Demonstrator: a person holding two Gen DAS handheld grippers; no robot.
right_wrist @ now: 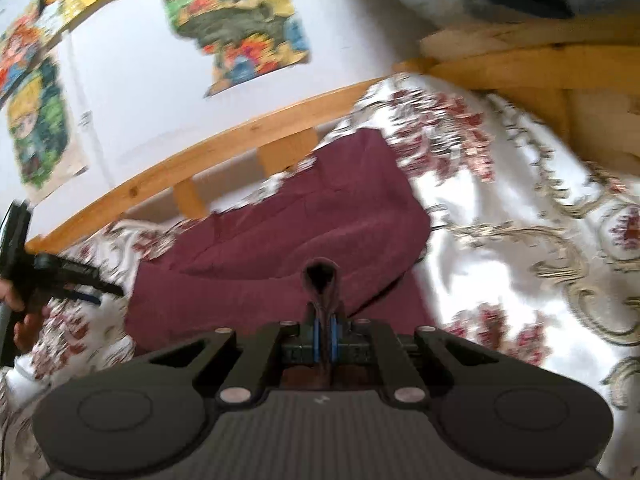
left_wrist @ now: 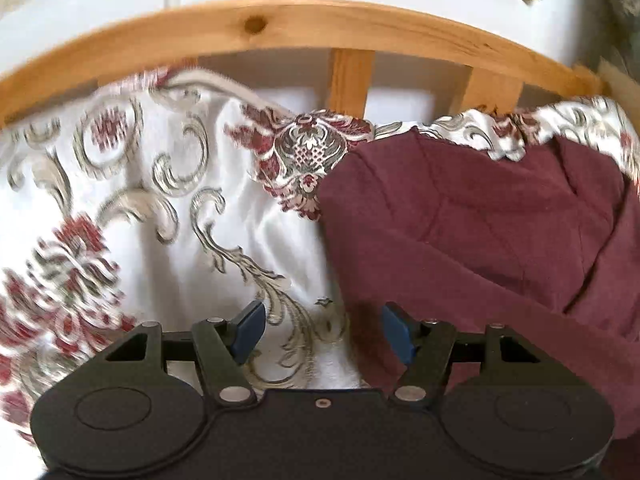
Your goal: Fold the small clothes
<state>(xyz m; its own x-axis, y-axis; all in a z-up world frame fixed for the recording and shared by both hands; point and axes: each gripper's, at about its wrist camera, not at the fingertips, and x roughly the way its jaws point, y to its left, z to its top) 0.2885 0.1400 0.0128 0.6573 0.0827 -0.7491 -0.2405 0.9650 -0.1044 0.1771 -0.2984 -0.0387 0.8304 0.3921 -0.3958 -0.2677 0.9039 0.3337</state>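
My right tongs (right_wrist: 325, 330) pinch a fold of the soft, light maroon garment (right_wrist: 280, 232) on the bed (right_wrist: 520, 208); my left tongs (left_wrist: 322, 330) gape empty by its near edge, best grabbed there.

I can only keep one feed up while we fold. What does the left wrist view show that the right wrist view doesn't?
Left wrist only: the left gripper seen from behind, jaws open and empty, at the maroon garment's near edge.

Right wrist only: the right gripper shut on a pinched fold of the garment, the colourful posters on the wall, and the hand holding the left gripper.

Both: the garment, the floral bedspread and the wooden bed rail.
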